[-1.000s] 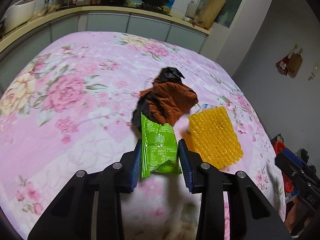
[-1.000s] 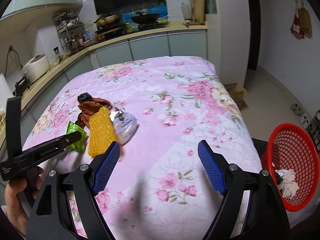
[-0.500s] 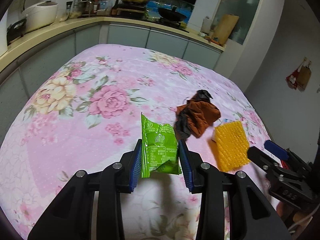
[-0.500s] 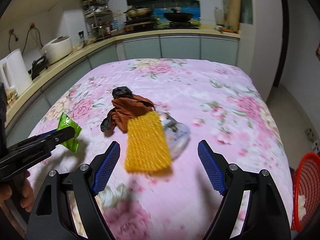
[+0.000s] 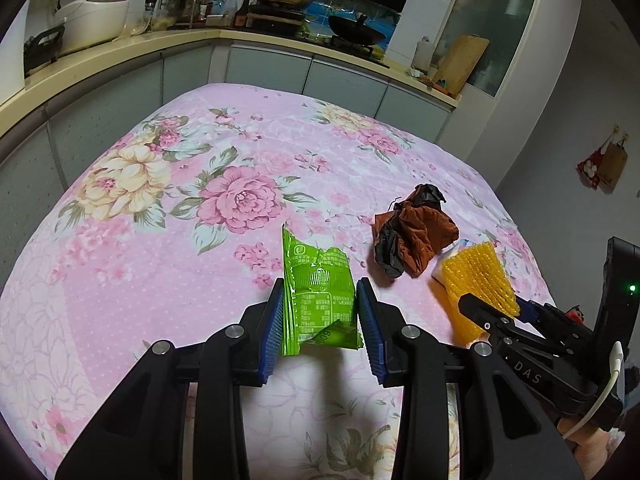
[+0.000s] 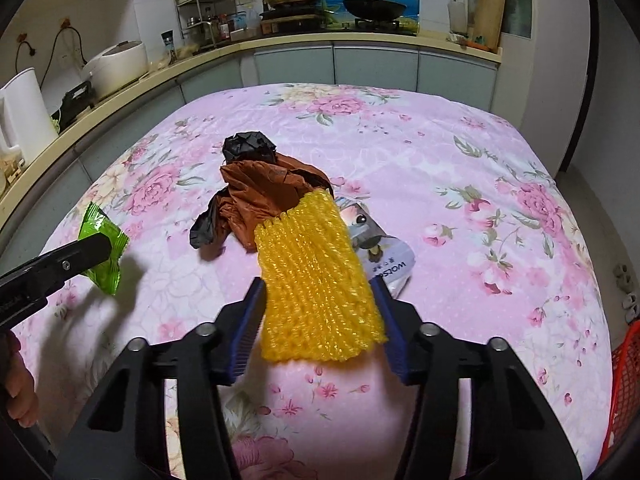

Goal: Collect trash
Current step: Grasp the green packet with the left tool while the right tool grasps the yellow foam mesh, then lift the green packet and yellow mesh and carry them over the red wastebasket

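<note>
- While the left gripper (image 5: 319, 322) is clamped on the green snack wrapper (image 5: 318, 300) and holds it clear of the floral tablecloth (image 5: 168, 248), the right gripper (image 6: 318, 320) brackets the yellow foam net (image 6: 316, 280).
- Right jaws sit against both edges of the net; whether they have bitten down or only touch, I cannot tell from either view.
- Step in hand, by my reading: one piece secured on the left, second piece being taken on the right.
- Next move calls for a firm squeeze on that soft net, then a lift and a swing to the red basket (image 6: 624, 380), peeking in at 4 o'clock of the right view.
- Left on the cloth: a crumpled brown and black bag (image 6: 260, 192) at 12 o'clock of the net, touching its far end, and a white printed pouch (image 6: 380, 252) tucked under its 2 o'clock side.
- Watch that pouch: lifting the net could drag it along.
- Room to move: bare cloth opens wide from 1 to 3 o'clock in the right view, a clean lane toward the table edge and basket.
- Both tools sit near each other, the left tool at 9 o'clock of the right one, so a crossing path needs care.
</note>
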Action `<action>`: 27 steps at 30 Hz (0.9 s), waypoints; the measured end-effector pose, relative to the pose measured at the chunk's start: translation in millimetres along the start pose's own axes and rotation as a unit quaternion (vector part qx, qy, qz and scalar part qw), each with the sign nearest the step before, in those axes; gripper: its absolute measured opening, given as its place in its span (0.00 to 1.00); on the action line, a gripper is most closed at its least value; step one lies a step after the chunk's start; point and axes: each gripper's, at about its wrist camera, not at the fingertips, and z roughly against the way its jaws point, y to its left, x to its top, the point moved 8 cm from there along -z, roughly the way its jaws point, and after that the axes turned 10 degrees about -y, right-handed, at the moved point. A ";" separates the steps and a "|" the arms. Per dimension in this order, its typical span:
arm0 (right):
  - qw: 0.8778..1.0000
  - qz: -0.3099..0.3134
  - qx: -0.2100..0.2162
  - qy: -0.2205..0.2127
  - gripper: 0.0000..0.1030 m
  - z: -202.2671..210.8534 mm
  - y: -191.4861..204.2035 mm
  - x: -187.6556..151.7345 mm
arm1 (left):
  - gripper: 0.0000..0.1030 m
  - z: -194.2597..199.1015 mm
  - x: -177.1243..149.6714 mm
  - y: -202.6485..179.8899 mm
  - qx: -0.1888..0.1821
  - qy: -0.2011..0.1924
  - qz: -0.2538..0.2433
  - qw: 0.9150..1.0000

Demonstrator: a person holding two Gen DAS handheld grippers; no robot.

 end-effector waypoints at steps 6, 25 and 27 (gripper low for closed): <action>1.000 0.001 0.011 0.002 0.31 6.5 2.2 -3.4 | 0.33 1.4 -2.6 -1.1 0.001 0.002 0.000 1.000; 0.999 -0.020 0.032 -0.022 0.12 38.9 0.0 -3.6 | 0.33 12.4 0.1 -5.3 0.006 -0.010 -0.005 1.000; 0.999 -0.022 0.031 -0.031 0.12 46.1 -1.6 0.8 | 0.33 15.1 1.6 -7.1 0.007 -0.014 -0.007 1.000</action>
